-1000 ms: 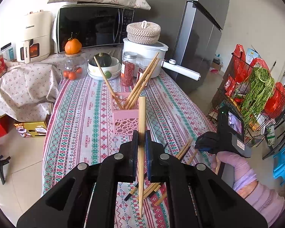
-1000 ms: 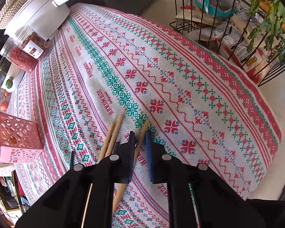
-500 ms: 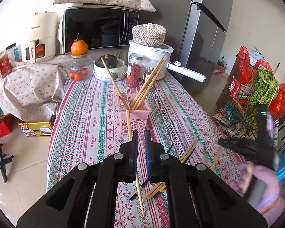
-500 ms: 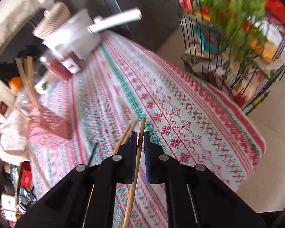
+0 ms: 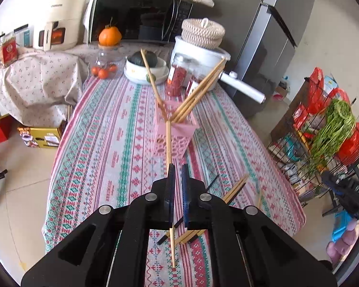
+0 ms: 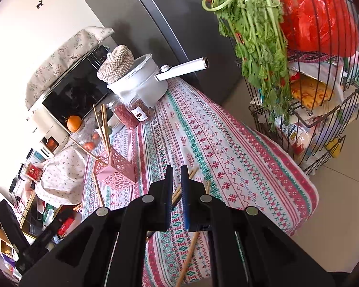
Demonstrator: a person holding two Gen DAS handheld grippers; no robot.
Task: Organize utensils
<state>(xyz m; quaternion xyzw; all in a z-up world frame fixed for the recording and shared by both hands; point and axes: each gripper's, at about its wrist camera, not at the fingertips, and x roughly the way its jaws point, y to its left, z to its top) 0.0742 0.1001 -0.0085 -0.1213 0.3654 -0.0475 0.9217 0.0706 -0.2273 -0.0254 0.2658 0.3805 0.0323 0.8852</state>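
Observation:
A pink perforated holder (image 5: 179,141) stands mid-table on the patterned cloth, with several wooden chopsticks leaning out of it. My left gripper (image 5: 177,169) hovers just in front of it, shut on a wooden chopstick (image 5: 168,143) whose upper end reaches the holder's front. Loose wooden chopsticks (image 5: 234,189) and a black one lie on the cloth to the right. My right gripper (image 6: 176,171) is raised over those loose chopsticks (image 6: 191,174), shut on a tilted wooden chopstick (image 6: 189,258) that crosses under its right finger. The holder (image 6: 117,174) is to its left.
At the far end of the table stand a white pot (image 5: 203,55) with a woven lid, jars of red contents (image 5: 177,79) and a bowl (image 5: 143,69). A fridge (image 5: 275,35) rises behind. A wire rack (image 6: 311,95) with greens stands off the table's right edge.
The right gripper closed on a chopstick, lifted it off the cloth and swung up to face the holder and rack. The left gripper stayed in place while its chopstick tilted slightly.

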